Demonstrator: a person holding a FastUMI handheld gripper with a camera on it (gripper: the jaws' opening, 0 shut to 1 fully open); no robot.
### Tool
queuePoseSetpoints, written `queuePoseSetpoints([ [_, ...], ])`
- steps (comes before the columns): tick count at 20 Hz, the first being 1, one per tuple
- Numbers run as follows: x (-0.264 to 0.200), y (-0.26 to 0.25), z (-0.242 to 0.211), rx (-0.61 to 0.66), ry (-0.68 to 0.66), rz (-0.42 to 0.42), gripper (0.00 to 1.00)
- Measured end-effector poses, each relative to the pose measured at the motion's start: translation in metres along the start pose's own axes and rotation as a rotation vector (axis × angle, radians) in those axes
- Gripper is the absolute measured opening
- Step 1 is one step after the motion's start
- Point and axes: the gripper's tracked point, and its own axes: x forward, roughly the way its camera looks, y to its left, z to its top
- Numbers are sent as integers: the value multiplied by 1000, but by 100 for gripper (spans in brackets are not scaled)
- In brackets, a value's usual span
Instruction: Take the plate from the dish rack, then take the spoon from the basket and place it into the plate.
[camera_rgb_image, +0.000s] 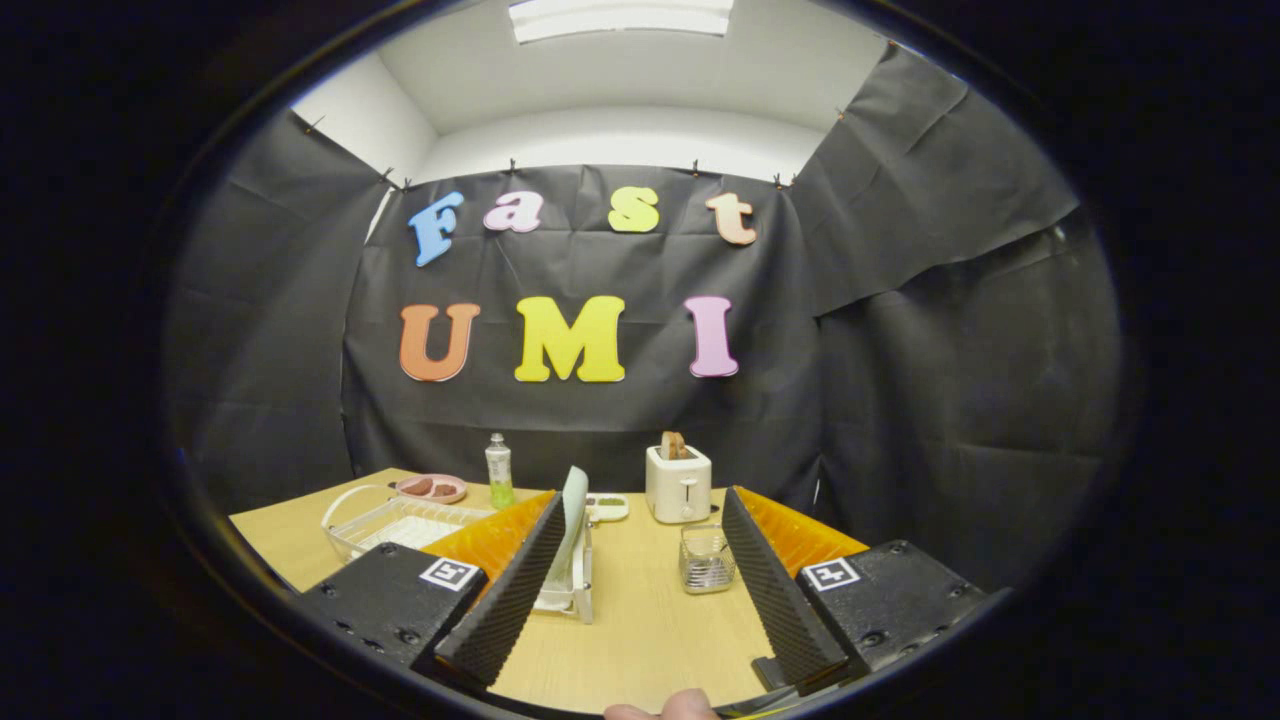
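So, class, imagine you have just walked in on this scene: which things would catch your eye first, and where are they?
The claw stands open over a wooden table. Between its fingers, close to the left one, a pale plate stands on edge in a white dish rack, and a small wire basket sits near the right finger. Beyond them stands a white toaster with toast in it.

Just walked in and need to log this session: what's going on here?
A person's hand-held gripper hovers open above the light wooden table, holding nothing. The pale round plate stands on edge in the small white dish rack, just ahead by the left finger. The clear wire-mesh basket sits between the fingers, farther ahead. Nothing has been picked up yet.
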Motion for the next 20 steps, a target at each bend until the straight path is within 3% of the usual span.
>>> queuePoseSetpoints([
  [9,24,14,32,-21,110,98,100],
  [13,46,34,36,0,246,192,100],
  [20,107,55,51,-63,452,231,100],
])
